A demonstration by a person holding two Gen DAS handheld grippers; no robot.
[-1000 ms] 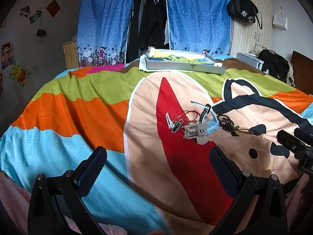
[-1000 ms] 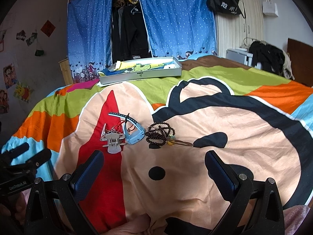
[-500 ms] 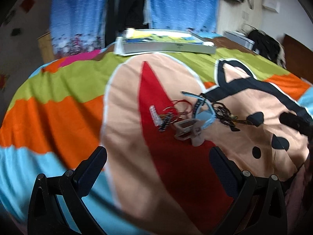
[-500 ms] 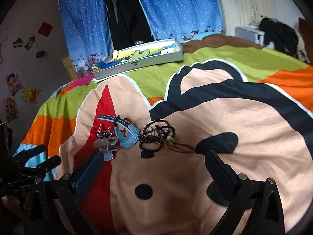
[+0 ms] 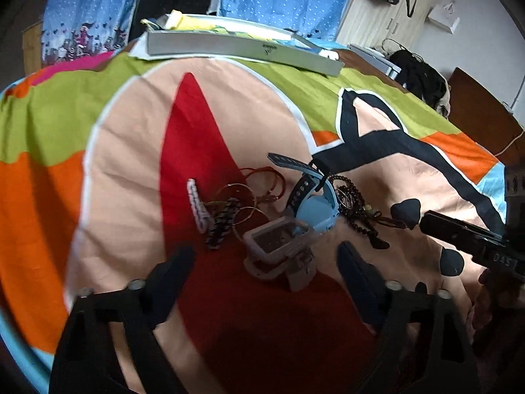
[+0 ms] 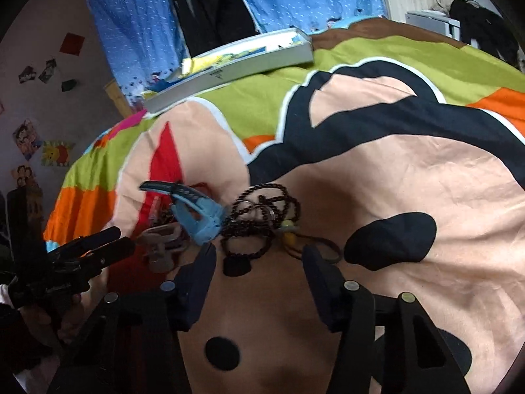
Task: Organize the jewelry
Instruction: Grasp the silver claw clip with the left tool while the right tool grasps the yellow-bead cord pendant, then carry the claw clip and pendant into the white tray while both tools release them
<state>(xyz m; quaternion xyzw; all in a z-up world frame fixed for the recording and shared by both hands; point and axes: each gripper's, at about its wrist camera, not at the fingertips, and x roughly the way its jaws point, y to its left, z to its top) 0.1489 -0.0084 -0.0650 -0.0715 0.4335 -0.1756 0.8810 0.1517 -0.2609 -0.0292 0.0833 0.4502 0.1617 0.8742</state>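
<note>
A small heap of jewelry lies on the colourful bedspread. It holds a pale grey watch, a light blue watch, a dark bead string, a red cord bracelet, a white bead bracelet and a black studded one. My left gripper is open, low over the bed, its fingers either side of the pale grey watch. My right gripper is open but narrowed, just short of the dark bead string, beside the blue watch.
A long grey tray with yellow and blue papers lies at the far side of the bed; the right view shows this tray too. Blue curtains and hanging dark clothes stand behind it. A hand holds the left gripper at the left edge.
Both grippers have moved forward and down to the jewelry heap, which now fills more of each view. The fingers of both have drawn closer together, the right pair more.
</note>
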